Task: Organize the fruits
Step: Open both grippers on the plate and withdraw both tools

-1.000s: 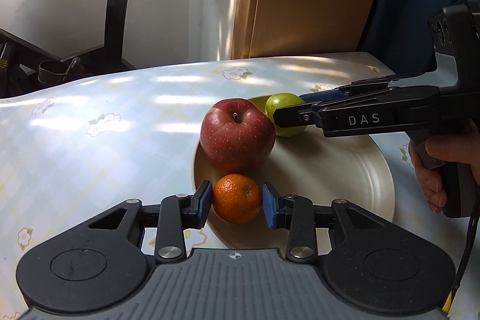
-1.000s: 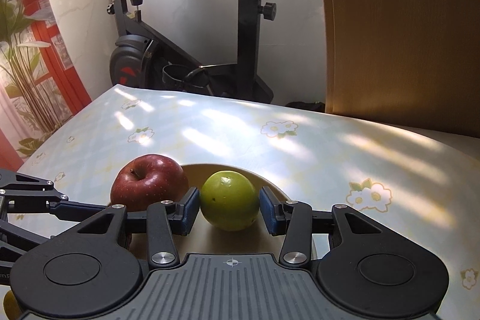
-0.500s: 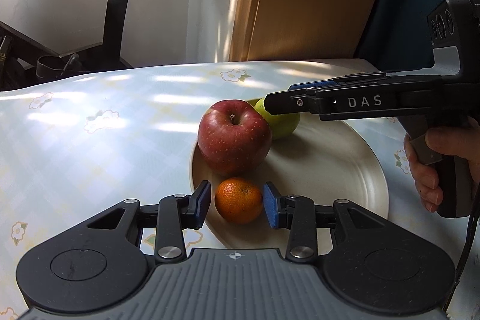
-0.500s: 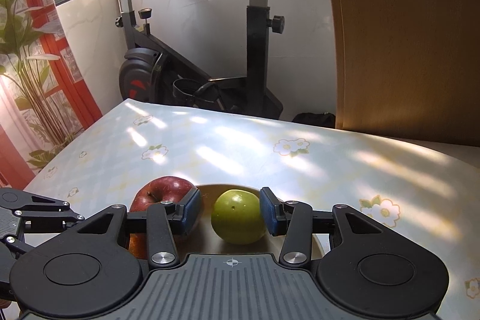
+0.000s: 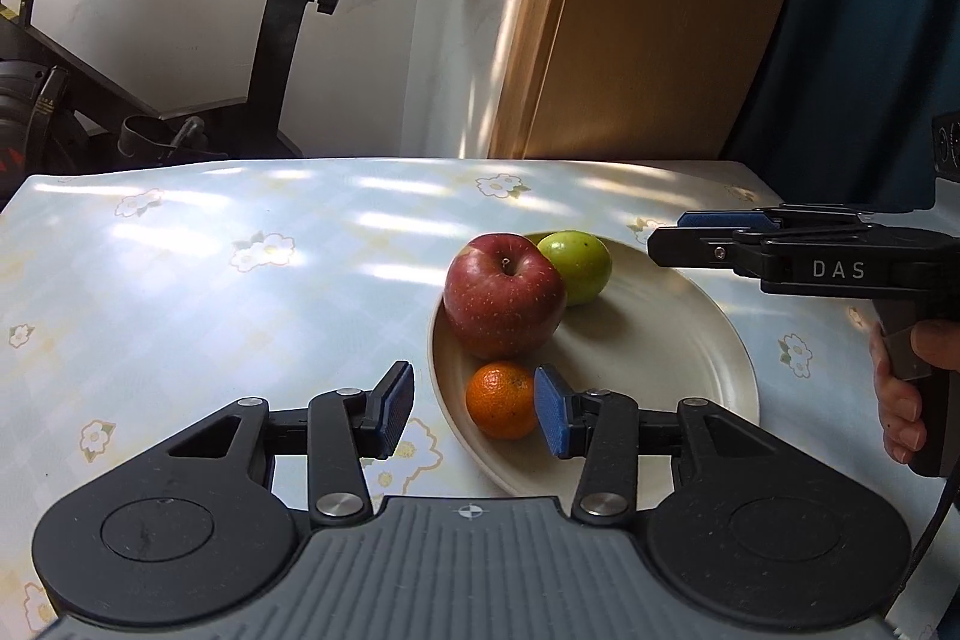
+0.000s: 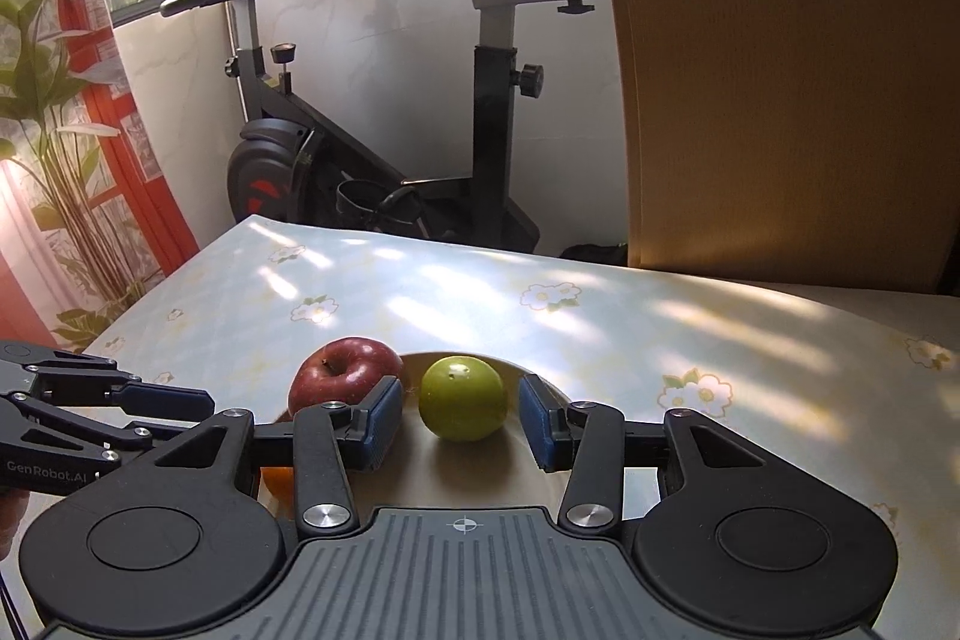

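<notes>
Fruit on plate, sunlit desk w/ exercise bike behind.
Exercise bike (image 6: pixel 384 148) by white wall; desk (image 5: pixel 210 280) has glossy floral cloth. Round cream plate (image 5: pixel 660 340) holds red apple (image 5: pixel 504 295), green apple (image 6: pixel 462 397), small orange (image 5: pixel 501 400). Left gripper (image 5: pixel 474 409) jaws apart, orange between them, beside right pad. Right gripper (image 6: pixel 459 421) apart, clear of green apple. Window & red curtain only in right view.

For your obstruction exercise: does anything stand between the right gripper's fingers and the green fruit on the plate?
Nothing visible does. The right gripper is open, and the green fruit sits in the gap, untouched.
</notes>
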Available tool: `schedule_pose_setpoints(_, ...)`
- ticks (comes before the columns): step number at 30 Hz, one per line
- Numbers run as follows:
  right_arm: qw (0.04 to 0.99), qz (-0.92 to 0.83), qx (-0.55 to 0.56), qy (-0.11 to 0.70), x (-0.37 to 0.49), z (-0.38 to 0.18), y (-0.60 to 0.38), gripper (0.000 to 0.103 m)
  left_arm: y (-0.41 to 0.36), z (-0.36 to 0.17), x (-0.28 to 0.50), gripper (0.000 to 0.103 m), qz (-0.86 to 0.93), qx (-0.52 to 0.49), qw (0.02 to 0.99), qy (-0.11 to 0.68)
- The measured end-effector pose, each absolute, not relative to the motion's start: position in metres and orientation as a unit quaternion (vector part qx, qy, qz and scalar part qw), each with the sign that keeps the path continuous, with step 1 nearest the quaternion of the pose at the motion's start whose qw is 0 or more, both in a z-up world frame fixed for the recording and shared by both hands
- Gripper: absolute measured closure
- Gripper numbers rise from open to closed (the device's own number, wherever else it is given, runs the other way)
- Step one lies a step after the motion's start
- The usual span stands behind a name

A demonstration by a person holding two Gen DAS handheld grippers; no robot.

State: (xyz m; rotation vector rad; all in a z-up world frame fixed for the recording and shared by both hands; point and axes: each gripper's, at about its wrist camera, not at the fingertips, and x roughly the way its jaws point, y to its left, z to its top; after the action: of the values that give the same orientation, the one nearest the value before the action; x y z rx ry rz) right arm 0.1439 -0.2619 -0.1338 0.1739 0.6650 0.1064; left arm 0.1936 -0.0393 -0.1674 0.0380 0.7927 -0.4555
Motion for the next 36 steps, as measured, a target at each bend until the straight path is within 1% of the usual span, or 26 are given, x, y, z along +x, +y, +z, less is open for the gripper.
schedule_pose_setpoints(10,0.936,0.051,0.083,0.338,0.093,-0.133,-0.246,0.062,-0.007,-0.157,0.174,0.056,-0.192,0.022,0.898,0.396)
schedule_pose_setpoints(19,0.928,0.053,0.089,0.358,0.068,-0.137,-0.226,0.063,0.02,-0.158,0.153,0.056,-0.181,0.017,0.895,0.408)
schedule_pose_setpoints(30,0.927,0.052,0.091,0.359,0.046,-0.134,-0.19,0.063,0.027,-0.154,0.126,0.056,-0.189,0.005,0.893,0.409)
schedule_pose_setpoints(36,0.926,0.031,0.104,0.362,0.032,-0.14,-0.191,0.062,0.027,-0.154,0.118,0.056,-0.191,-0.019,0.893,0.407)
